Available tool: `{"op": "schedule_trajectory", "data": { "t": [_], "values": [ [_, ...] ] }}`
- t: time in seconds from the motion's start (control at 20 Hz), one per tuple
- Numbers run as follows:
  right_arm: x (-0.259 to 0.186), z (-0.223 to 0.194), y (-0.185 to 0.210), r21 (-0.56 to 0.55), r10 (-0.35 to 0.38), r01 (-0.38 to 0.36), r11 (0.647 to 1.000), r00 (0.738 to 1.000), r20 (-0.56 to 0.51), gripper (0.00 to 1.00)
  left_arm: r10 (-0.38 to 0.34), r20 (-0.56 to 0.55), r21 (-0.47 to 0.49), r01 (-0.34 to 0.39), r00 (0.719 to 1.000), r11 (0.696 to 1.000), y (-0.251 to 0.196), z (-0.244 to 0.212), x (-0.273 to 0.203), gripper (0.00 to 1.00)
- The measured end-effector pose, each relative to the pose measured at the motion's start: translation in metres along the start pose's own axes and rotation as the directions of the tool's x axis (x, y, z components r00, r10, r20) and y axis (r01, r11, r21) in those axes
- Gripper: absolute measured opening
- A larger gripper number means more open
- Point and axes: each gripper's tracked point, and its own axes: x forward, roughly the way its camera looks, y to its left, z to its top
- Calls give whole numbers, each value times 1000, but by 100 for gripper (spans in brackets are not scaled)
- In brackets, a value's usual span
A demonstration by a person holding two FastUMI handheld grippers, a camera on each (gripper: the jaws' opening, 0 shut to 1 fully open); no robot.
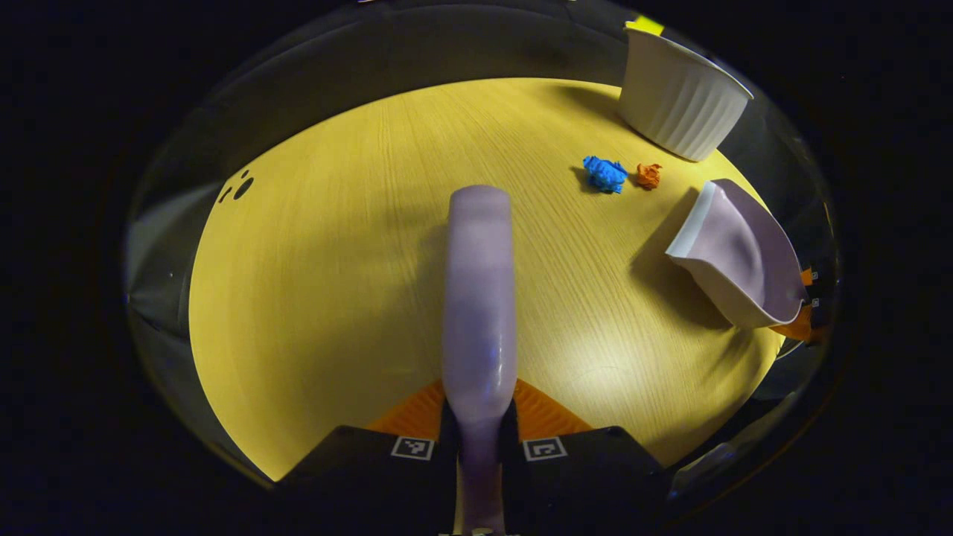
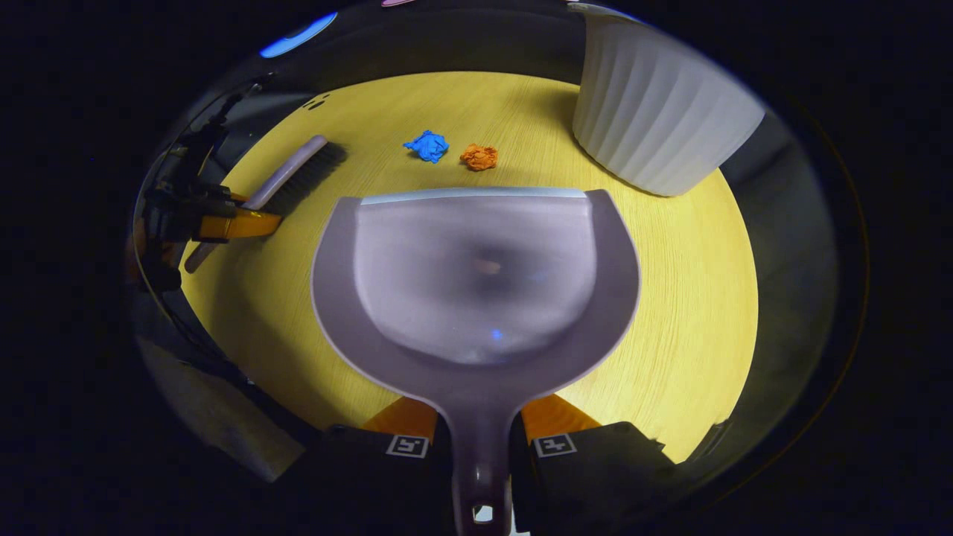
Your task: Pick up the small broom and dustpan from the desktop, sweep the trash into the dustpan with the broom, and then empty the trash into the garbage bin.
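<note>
Both grippers are clamped on their tools. From the left gripper view, the left gripper (image 1: 478, 420) has its 2 fingers pressed against either side of the broom (image 1: 479, 298) handle, and the broom's long pale-lilac back runs straight ahead over the table (image 1: 320, 283). From the right gripper view, the right gripper (image 2: 480, 439) grips the dustpan (image 2: 476, 283) by its handle, fingers tight on both sides, with the pan's scoop facing up and its front lip pointing toward the trash.

Largest in the scene is the round yellow wood-grain table, which carries everything else. Next is the white ribbed garbage bin (image 2: 655, 112), standing upright at the far right edge of the table (image 2: 670, 298); in the left gripper view the bin (image 1: 681, 93) sits at the upper right. The dustpan (image 1: 737, 253) appears there tilted at the right edge, just nearer than the bin, with part of the right gripper behind it. In the right gripper view the broom (image 2: 287, 175) lies low at the far left, bristles down toward the tabletop, held by the left gripper (image 2: 223, 223).

Smallest are the 2 pieces of trash: a crumpled blue scrap (image 2: 428, 145) and a crumpled orange scrap (image 2: 479, 156), side by side but apart, lying on the table just beyond the dustpan's lip and left of the bin. In the left gripper view the blue scrap (image 1: 604, 173) and orange scrap (image 1: 648, 175) rest between broom and bin.
</note>
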Motion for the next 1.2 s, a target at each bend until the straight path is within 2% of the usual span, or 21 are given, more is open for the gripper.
{"op": "schedule_trajectory", "data": {
  "t": [0.05,0.1,0.25,0.3,0.35,0.6,0.8,1.0,1.15,1.2],
  "values": [
    [0,0,0,-6,2,-2,1000,1000,-1,41,14,5,-8,-14,1000,1000,4,2,-2,28],
    [0,-1,1,-7,7,-7,1000,1000,-1,36,25,15,-14,-25,1000,1000,7,4,-5,29],
    [-1,-2,1,-14,17,-17,1000,1000,-5,36,35,57,-32,-33,998,999,9,17,-17,28],
    [-1,-3,0,-21,18,-18,1000,1000,-9,41,31,74,-32,-28,997,999,7,22,-21,28],
    [-2,-5,-1,-28,17,-18,999,1000,-17,41,28,90,-25,-26,996,999,6,29,-24,28],
    [-11,-9,-6,-49,51,-55,997,996,-79,36,13,131,60,-21,991,998,-8,59,-19,28],
    [-7,-5,-23,-136,40,-59,989,990,-136,36,-2,126,120,-13,992,993,-16,87,2,28],
    [0,1,-33,-176,42,-69,982,987,-156,36,-38,95,221,17,995,975,-35,120,28,28],
    [3,8,-35,-176,52,-78,981,988,-145,36,-32,62,294,13,998,956,-46,138,45,27],
    [4,8,-36,-181,49,-74,981,989,-140,41,-32,56,320,13,998,947,-51,141,49,27]
  ]
}}
